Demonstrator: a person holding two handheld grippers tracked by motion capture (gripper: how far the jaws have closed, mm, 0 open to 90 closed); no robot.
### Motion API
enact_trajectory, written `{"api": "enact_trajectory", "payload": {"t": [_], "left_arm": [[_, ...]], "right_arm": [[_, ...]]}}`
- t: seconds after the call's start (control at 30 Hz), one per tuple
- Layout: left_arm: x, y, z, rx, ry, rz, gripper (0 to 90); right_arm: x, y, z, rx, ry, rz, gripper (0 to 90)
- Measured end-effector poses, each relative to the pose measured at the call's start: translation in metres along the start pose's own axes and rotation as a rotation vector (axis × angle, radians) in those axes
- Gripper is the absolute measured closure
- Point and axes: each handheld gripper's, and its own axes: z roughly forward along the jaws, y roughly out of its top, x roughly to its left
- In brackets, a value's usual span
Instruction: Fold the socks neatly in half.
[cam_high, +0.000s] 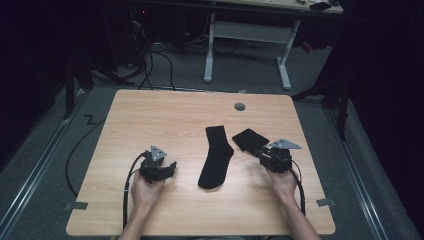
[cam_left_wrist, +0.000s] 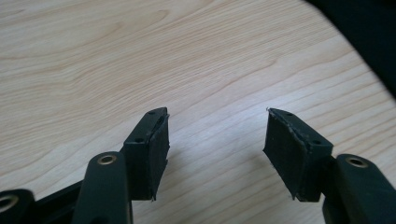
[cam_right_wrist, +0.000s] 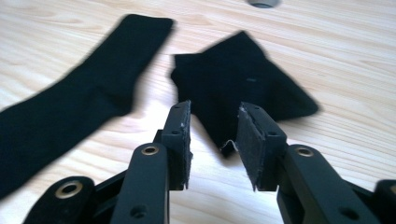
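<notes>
The left gripper hovers with fingers spread over bare bench. The flat sock lies left of the right gripper, whose fingers are parted, unclenched, the folded sock's corner reaching between their tips.

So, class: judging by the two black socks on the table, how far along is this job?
Early. One sock already lies flat and full length mid-table. In hand: the right tool is at the near corner of the folded sock, jaws partly open, not yet clamped. The left tool waits open over bare table. Gripping, spreading and pairing seem left.
</notes>
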Motion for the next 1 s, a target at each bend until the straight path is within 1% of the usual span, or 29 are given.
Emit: {"api": "enact_trajectory", "payload": {"t": [0.03,0.07,0.1,0.13,0.17,0.2,0.23,0.27,0.43,0.6,0.67,0.73,0.77,0.87,1.0], "left_arm": [[0.004,-0.002,0.0,0.003,0.005,-0.007,40.2],[0.005,-0.003,0.0,0.005,0.007,-0.008,40.2],[0.007,-0.004,0.001,0.008,0.013,-0.013,40.2],[0.01,-0.007,0.001,-0.002,0.006,-0.024,39.7],[0.011,-0.007,0.001,-0.005,0.01,-0.03,39.7],[0.011,-0.007,0.001,-0.005,0.014,-0.029,39.6],[0.012,-0.007,0.001,-0.004,0.015,-0.028,39.6],[0.011,-0.007,0.001,-0.003,0.017,-0.027,39.4],[0.01,-0.008,0.0,0.0,0.021,-0.032,35.8],[0.01,-0.008,0.0,0.0,0.021,-0.032,35.3],[0.01,-0.008,0.0,0.0,0.022,-0.033,35.2],[0.01,-0.008,0.0,0.001,0.022,-0.032,34.8],[0.01,-0.008,0.0,0.001,0.021,-0.031,34.6],[0.01,-0.008,0.0,0.001,0.021,-0.032,34.4],[0.01,-0.008,0.0,0.001,0.022,-0.032,34.4]], "right_arm": [[0.0,0.0,0.0,0.0,0.0,0.0,65.4],[-0.004,0.001,0.001,0.002,-0.015,0.011,65.3],[-0.006,0.001,0.002,0.002,-0.019,0.011,64.9],[-0.008,0.002,0.003,0.003,-0.025,0.013,63.8],[-0.011,0.004,0.006,0.006,-0.031,0.019,62.3],[-0.012,0.005,0.009,0.012,-0.032,0.032,61.3],[-0.013,0.006,0.012,0.018,-0.036,0.032,60.2],[-0.013,0.007,0.015,0.025,-0.042,0.039,59.3],[-0.009,0.011,0.032,0.053,-0.045,0.043,54.2],[-0.009,0.015,0.046,0.085,-0.048,0.052,52.9],[-0.009,0.015,0.052,0.117,-0.051,0.053,55.5],[-0.009,0.013,0.057,0.149,-0.053,0.05,63.1],[-0.009,0.011,0.059,0.164,-0.045,0.047,66.3],[-0.011,0.009,0.058,0.159,-0.033,0.04,81.8],[-0.013,0.009,0.058,0.156,-0.018,0.043,85.5]]}}
